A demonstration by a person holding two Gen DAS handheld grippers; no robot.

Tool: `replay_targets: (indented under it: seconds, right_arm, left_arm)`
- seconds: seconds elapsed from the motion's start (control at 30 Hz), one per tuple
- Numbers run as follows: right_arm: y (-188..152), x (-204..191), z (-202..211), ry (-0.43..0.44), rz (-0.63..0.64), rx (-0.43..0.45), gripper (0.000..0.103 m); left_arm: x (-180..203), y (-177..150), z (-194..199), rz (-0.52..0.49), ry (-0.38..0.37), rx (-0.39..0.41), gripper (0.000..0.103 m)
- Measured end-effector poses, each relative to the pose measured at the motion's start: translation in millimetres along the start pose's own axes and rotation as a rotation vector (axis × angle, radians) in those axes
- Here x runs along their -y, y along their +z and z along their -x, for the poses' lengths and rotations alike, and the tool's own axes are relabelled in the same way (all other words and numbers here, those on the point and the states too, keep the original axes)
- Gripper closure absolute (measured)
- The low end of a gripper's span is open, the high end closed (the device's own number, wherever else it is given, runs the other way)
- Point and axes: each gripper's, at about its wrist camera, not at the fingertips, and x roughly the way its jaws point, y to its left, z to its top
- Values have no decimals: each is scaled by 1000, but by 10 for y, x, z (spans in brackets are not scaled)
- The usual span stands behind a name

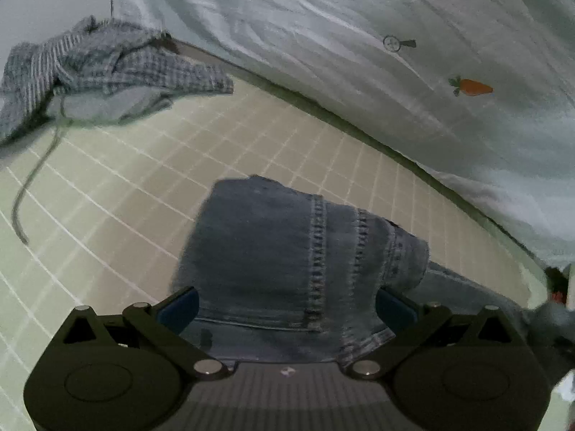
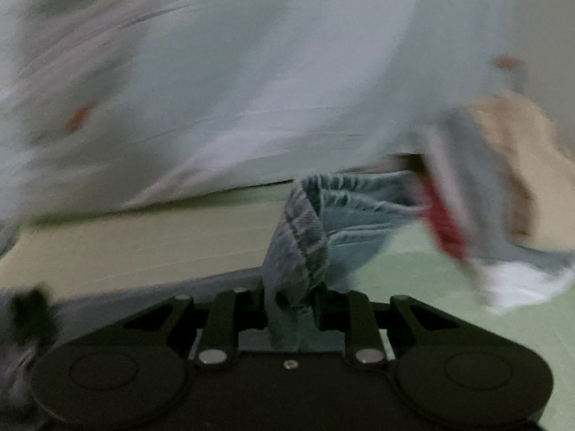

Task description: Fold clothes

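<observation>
Presently the left gripper (image 1: 287,305), fingers wide, straddles the jeans (image 1: 287,248) lying between them, while the right gripper (image 2: 289,305) pinches a denim edge; judged best carried level across, tension maintained.

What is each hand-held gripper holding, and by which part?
The right hand-held gripper pinches a bunched fold of the denim garment. The left hand-held gripper is open, holding nothing.
</observation>
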Motion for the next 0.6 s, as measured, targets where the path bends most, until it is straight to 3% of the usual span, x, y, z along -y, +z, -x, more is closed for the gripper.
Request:
replay_targets:
  seconds: [0.1, 0.17, 0.23, 0.4, 0.5, 0.6]
  right_arm:
    - [-288, -595, -71, 77, 88, -69, 79]
    - [-517, -827, -177, 108, 71, -164, 78]
    - [-720, -992, -258, 79, 66, -240, 76]
    - [-719, -999, -156, 75, 20, -230, 67]
    - [-669, -849, -38, 88, -103, -194, 57]
    - [-616, -666, 60, 75, -258, -127, 39]
  left_arm:
    - [-108, -35, 101, -32, 4, 6, 0]
    - [-183, -76, 147, -48, 2, -1, 0]
    - [-248, -127, 164, -70, 4, -13, 0]
    - [-425, -175, 122, -89, 12, -51, 0]
    - [-492, -124, 105, -83, 10, -45, 0]
    - [-521, -35, 46, -72, 12, -32, 0]
